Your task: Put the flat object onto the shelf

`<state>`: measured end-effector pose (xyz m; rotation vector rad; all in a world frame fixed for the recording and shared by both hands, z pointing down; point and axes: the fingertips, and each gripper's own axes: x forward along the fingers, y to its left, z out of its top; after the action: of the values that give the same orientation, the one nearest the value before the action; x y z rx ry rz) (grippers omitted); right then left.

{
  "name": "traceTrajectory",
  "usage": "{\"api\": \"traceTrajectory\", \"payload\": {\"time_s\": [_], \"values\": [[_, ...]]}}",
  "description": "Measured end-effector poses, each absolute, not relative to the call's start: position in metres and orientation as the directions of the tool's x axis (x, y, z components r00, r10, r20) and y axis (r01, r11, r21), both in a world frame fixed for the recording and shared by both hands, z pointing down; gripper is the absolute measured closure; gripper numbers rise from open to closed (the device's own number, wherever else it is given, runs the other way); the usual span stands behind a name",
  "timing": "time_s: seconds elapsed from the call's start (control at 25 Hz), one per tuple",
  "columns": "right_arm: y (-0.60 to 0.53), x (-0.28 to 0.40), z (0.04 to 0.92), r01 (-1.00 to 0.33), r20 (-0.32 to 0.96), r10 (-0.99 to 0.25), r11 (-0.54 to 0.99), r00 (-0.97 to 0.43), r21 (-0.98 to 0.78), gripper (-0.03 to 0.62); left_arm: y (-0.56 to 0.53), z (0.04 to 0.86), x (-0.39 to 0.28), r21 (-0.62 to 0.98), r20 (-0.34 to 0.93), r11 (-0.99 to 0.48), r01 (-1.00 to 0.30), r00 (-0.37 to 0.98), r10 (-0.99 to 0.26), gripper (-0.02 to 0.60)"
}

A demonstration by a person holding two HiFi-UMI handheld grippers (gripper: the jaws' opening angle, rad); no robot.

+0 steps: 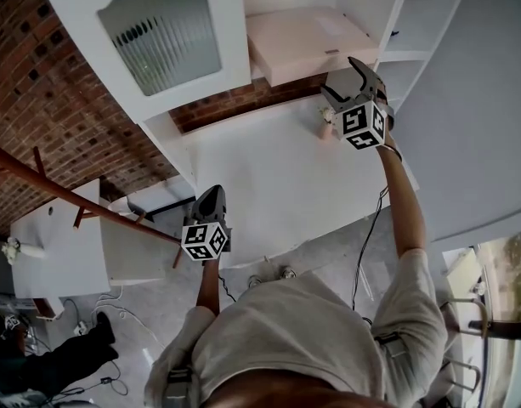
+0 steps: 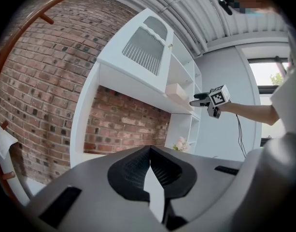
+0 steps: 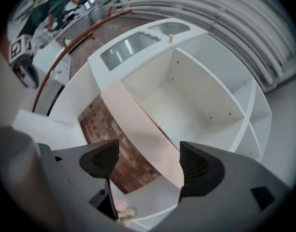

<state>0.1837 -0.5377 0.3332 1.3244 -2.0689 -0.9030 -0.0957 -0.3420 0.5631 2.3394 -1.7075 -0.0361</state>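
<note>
While the right gripper (image 1: 341, 76) is held out level toward the white cupboard (image 1: 235, 7), its jaws stand wide apart with nothing clamped between them. In the right gripper view the two dark ribbed pads (image 3: 103, 159) sit well apart. The flat box (image 3: 138, 124), pale pink, shows in the gap, just ahead of the fingertips. It lies on the shelf (image 2: 152, 98), inside an open compartment, with its long near edge turned toward the jaws and sticking out a little over the front of the board. No pad presses on it. The left gripper view shows the same thing from the side: the box resting on the board and the right gripper's tips just beside its near end.

Off to one side of the open jaws is the cupboard's door (image 1: 162, 36) with ribbed glass. Below the jaws, under the shelf, runs a strip of brick wall (image 3: 116, 146). Lower down again, a small bunch of pale flowers (image 3: 121, 208) stands on the white counter (image 1: 277, 177).

The left gripper (image 1: 211, 192) hangs low in front of the person, well apart from the box and the shelf. Its jaws are closed, the two pads meeting at the tips, and they hold nothing. Past those closed tips the counter, the brick wall and the cupboard can be seen. A reddish-brown railing (image 1: 73, 198) runs off to the side.
</note>
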Motion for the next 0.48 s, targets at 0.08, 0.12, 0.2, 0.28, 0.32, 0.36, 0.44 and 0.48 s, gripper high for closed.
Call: {"api": "traceTrajectory", "payload": {"time_s": [0.08,0.12,0.2,0.28,0.32,0.36,0.44,0.48], "values": [[-0.532,0.185,0.331,-0.707,0.048,-0.905,0.361,-0.422,0.608,0.197,-0.342,0.562,-0.09,0.209,0.121,-0.298,-0.931,0.327,-0.937,0.566],[-0.529,0.185,0.331,-0.752,0.039,-0.9,0.387,-0.435,0.534,0.197,-0.341,0.561,-0.088,0.208,0.12,-0.302,-0.93,0.33,-0.936,0.566],[-0.528,0.186,0.33,-0.806,0.02,-0.89,0.421,-0.455,0.417,0.198,-0.339,0.56,-0.087,0.208,0.12,-0.301,-0.93,0.33,-0.936,0.566],[-0.53,0.186,0.329,-0.837,-0.004,-0.884,0.44,-0.467,0.325,0.198,-0.337,0.56,-0.09,0.209,0.121,-0.295,-0.932,0.324,-0.938,0.566],[-0.531,0.187,0.329,-0.849,-0.016,-0.882,0.447,-0.47,0.281,0.2,-0.335,0.561,-0.091,0.21,0.123,-0.29,-0.934,0.319,-0.94,0.566],[-0.531,0.187,0.329,-0.859,-0.028,-0.88,0.455,-0.474,0.236,0.204,-0.333,0.562,-0.093,0.21,0.126,-0.285,-0.935,0.315,-0.941,0.566],[-0.531,0.184,0.33,-0.866,-0.047,-0.872,0.476,-0.487,0.152,0.222,-0.33,0.563,-0.097,0.212,0.129,-0.275,-0.938,0.305,-0.943,0.566],[-0.531,0.182,0.331,-0.869,-0.057,-0.87,0.481,-0.49,0.117,0.232,-0.329,0.564,-0.099,0.213,0.13,-0.27,-0.939,0.301,-0.945,0.566]]}}
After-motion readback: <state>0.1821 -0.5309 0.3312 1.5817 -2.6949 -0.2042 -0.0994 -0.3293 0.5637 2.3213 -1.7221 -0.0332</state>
